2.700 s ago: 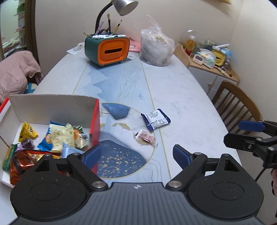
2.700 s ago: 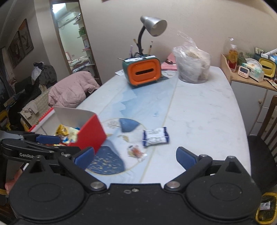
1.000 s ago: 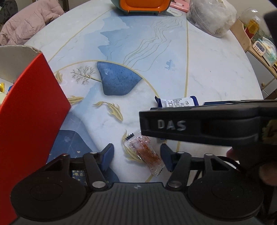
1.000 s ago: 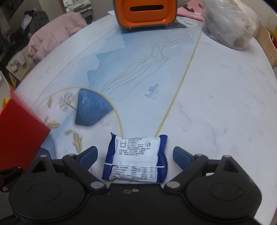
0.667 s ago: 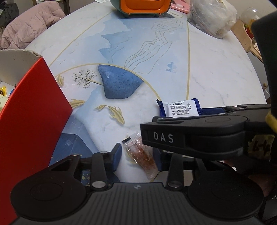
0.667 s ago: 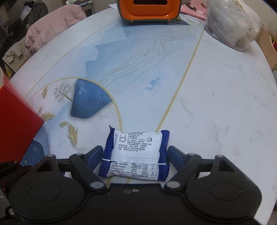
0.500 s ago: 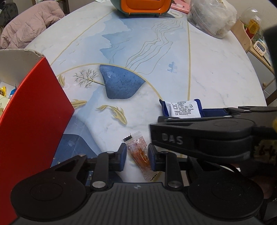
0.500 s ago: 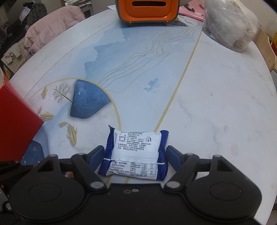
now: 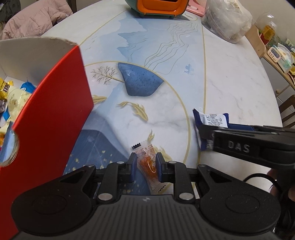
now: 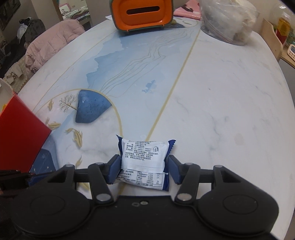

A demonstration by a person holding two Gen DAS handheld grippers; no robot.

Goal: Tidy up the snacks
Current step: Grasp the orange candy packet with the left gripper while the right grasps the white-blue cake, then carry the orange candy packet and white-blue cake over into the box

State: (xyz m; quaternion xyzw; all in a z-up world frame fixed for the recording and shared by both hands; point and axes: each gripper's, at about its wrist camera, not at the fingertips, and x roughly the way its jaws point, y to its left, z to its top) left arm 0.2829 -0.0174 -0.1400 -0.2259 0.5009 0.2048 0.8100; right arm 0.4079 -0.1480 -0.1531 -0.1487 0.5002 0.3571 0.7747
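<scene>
My left gripper (image 9: 146, 166) is shut on a small clear wrapper with orange candy (image 9: 147, 162), low over the table. My right gripper (image 10: 143, 169) is shut on a blue-and-white snack packet (image 10: 144, 158); the packet also shows in the left wrist view (image 9: 212, 120), held in the right gripper (image 9: 208, 133) at the right. The red cardboard box (image 9: 49, 114) stands at the left, with several wrapped snacks (image 9: 12, 94) inside. Its red wall also shows in the right wrist view (image 10: 18, 133).
The oval marble table (image 10: 221, 92) carries an orange and green pen holder (image 10: 143, 14) and a clear plastic bag (image 10: 228, 20) at the far end. A pink jacket (image 10: 49, 44) lies beyond the left edge. A wooden side shelf (image 9: 265, 40) stands at the right.
Both grippers came down to the table and closed: the left on the orange candy wrapper, the right on the blue-and-white packet. Both snacks now look slightly lifted.
</scene>
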